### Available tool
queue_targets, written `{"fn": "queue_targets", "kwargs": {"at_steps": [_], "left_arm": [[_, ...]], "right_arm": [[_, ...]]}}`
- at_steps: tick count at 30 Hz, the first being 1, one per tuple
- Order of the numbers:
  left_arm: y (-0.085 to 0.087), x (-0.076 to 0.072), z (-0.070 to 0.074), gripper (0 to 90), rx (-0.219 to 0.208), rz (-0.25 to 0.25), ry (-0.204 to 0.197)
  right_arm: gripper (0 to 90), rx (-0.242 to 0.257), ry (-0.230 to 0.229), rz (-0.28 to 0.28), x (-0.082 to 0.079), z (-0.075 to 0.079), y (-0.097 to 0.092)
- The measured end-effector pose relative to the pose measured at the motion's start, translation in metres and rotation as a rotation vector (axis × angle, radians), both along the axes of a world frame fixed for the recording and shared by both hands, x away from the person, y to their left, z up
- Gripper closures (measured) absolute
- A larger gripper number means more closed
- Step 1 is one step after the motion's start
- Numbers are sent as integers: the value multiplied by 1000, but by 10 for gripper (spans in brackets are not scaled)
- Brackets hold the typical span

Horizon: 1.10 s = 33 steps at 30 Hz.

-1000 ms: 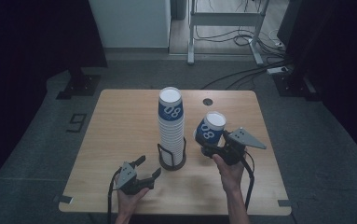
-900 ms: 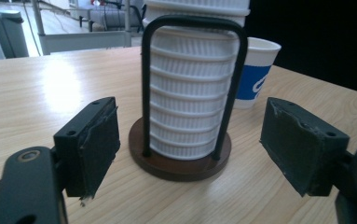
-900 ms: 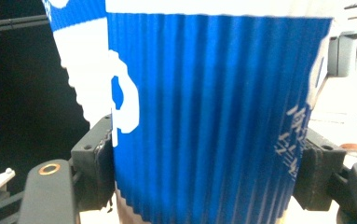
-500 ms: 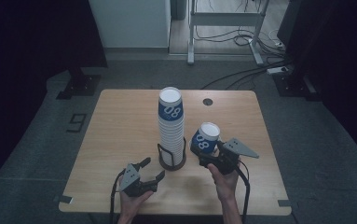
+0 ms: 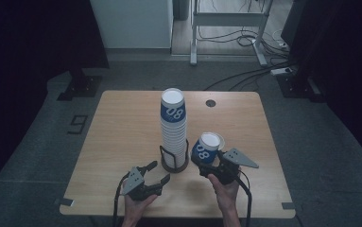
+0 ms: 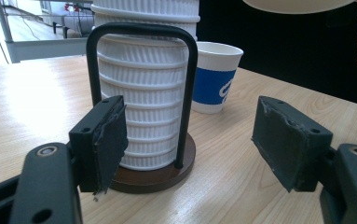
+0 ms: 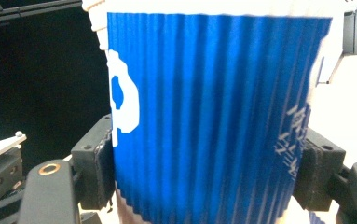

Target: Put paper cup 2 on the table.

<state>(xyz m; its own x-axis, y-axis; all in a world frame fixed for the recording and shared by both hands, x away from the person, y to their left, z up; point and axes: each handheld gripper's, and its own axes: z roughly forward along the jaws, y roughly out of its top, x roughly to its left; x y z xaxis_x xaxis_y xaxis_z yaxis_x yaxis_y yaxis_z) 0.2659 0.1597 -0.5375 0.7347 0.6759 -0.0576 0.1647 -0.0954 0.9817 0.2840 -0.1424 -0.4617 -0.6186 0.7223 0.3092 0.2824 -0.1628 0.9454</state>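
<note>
High view, taken from the left: the left claw (image 5: pixel 156 172) lies low on the wooden surface (image 5: pixel 122 137) near the front edge, its jaws apart with nothing between them, though they have just been closing a little. It faces the base of the cup stack (image 5: pixel 173 127), which the left gripper view shows just ahead: a tall column of ribbed white paper cups nested inside a black wire holder (image 6: pixel 141 93) on a round dark base, with only the top cup showing its blue band.

Right of the stack, the single cup (image 5: pixel 206 148) is clamped in the right claw (image 5: pixel 207 163), tilted with its open mouth toward the stack and held just beside the holder; whether its foot touches the surface cannot be told. The right gripper view shows the pads pressed on either side of its blue corrugated sleeve (image 7: pixel 213 116), low on the body.

The cup looks very light and thin-walled, so it will probably crush or go oval under a hard squeeze, and the rim is likely the weakest part. The ribbed sleeve should give decent friction. Taking hold across the middle to lower body, as now, with gentle pressure seems the safest grip; the stack, being nested, will likely be stiffer but may cling together.
</note>
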Motion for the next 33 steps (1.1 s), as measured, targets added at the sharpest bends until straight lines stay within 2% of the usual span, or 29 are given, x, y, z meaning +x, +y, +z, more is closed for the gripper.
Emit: {"fn": "queue_targets", "kwargs": {"at_steps": [7, 14, 19, 24, 29, 33], "left_arm": [[-5, 0, -1, 299, 11, -29, -6], [-10, -1, 0, 353, -13, -59, -37], [-16, 0, 1, 393, -42, -105, -32], [-21, -1, 2, 406, -43, -116, -47], [-25, -2, 1, 411, -47, -122, -53], [-27, -3, 1, 422, -44, -116, -56]], "right_arm": [[230, 27, 28, 5, -5, -17, 6], [230, 50, 39, 24, -10, -25, 13], [231, 72, 49, 38, -14, -28, 17], [231, 128, 61, 53, -18, -30, 16], [232, 221, 99, 84, -20, -36, 16], [232, 248, 118, 96, -21, -39, 20]]}}
